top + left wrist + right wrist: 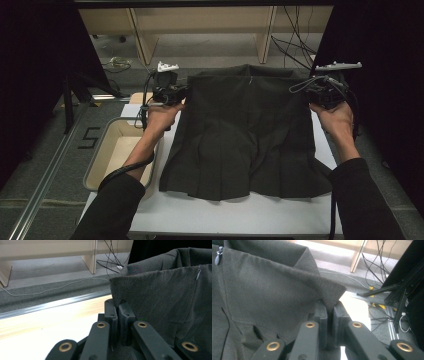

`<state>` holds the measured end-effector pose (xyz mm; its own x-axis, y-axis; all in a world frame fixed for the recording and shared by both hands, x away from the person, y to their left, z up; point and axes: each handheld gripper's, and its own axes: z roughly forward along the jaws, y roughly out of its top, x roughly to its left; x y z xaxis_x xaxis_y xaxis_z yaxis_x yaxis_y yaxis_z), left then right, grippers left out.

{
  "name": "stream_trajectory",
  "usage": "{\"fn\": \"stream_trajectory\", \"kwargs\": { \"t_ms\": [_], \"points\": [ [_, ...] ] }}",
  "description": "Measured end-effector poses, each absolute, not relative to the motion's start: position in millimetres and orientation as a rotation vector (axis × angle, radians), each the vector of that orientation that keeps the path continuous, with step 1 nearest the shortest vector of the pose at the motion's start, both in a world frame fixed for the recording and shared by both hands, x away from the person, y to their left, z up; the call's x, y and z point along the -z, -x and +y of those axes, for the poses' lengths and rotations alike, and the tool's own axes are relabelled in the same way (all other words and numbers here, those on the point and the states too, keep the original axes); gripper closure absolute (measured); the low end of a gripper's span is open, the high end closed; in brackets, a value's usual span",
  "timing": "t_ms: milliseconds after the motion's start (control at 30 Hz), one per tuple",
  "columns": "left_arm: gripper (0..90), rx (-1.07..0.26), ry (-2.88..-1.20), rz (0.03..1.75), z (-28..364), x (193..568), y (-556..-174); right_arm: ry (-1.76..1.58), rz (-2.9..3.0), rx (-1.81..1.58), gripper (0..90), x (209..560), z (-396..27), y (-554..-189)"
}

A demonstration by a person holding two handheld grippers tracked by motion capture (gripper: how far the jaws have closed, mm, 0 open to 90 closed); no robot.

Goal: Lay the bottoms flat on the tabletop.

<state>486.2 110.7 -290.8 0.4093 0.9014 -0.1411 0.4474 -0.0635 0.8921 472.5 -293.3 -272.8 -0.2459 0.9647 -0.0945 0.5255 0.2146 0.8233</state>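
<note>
Holding the dark skirt point(247, 135) by its waistband corners at ten and two o'clock, left claw point(117, 307) and right claw point(329, 307) both clamp cloth; next probably folding it over the worktop point(235, 212).

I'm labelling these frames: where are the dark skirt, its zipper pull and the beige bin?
dark skirt point(245, 140), high view, middle of the front panel.
zipper pull point(198, 275), left gripper view, the metal tab.
beige bin point(102, 145), high view, left wall.

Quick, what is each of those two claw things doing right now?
Left gripper: fingers closed on a waistband corner of the dark grey pleated fabric skirt.
Right gripper: fingers closed on the skirt's other waistband corner.
</note>
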Motion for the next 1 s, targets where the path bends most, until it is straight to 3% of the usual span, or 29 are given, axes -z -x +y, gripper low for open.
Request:
{"fn": "stream_trajectory", "kwargs": {
  "t_ms": [33,67,133,200,267,733,1000],
  "points": [
    [83.0,-0.586,-1.672,1.211,110.0,291.0,-486.2,-1.383,1.862,-0.9,80.7,273.2,-294.0,-472.9],
    [74.2,-0.612,-1.663,1.238,109.8,291.0,-486.3,-1.394,1.853,-0.9,76.1,273.7,-294.9,-473.2],
    [54.6,-0.623,-1.665,1.283,111.7,290.3,-487.4,-1.414,1.839,-0.889,59.0,274.1,-296.9,-472.9],
    [48.9,-0.598,-1.657,1.306,114.5,291.1,-487.6,-1.421,1.857,-0.869,48.0,274.3,-299.2,-471.8],
    [45.0,-0.563,-1.682,1.313,114.1,293.7,-486.4,-1.426,1.872,-0.862,44.6,276.2,-301.6,-469.6],
    [36.4,-0.325,-1.945,1.29,85.1,354.4,-452.5,-1.489,2.02,-0.834,37.3,335.8,-313.1,-441.5],
    [33.9,-0.202,-1.967,1.324,84.7,401.3,-426.8,-1.511,2.137,-0.817,34.5,381.4,-301.6,-421.7]
  ]
}}
